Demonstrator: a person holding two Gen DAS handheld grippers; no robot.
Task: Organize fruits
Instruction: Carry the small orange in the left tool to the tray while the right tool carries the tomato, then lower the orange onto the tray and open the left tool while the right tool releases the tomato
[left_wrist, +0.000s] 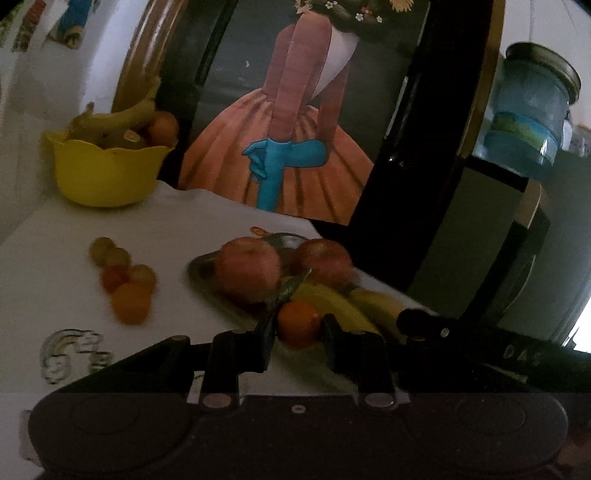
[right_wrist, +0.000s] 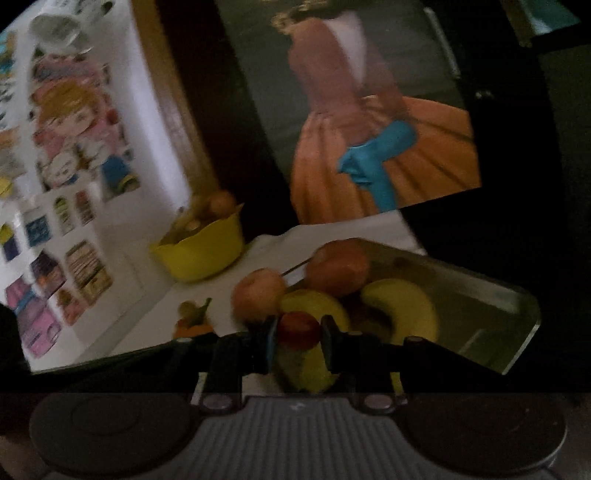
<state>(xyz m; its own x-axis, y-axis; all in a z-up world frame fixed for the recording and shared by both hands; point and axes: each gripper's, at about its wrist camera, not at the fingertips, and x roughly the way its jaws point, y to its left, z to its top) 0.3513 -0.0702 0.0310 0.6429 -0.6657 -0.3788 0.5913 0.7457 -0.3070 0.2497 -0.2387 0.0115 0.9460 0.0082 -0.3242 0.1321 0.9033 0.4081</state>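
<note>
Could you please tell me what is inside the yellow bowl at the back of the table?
The yellow bowl holds bananas and an orange, piled above the rim. Whatever lies deeper is hidden by the bowl's wall and the fruit on top.

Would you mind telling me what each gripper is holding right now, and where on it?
The left gripper clamps a small orange fruit across its sides. The right gripper clamps a small red fruit the same way.
</note>
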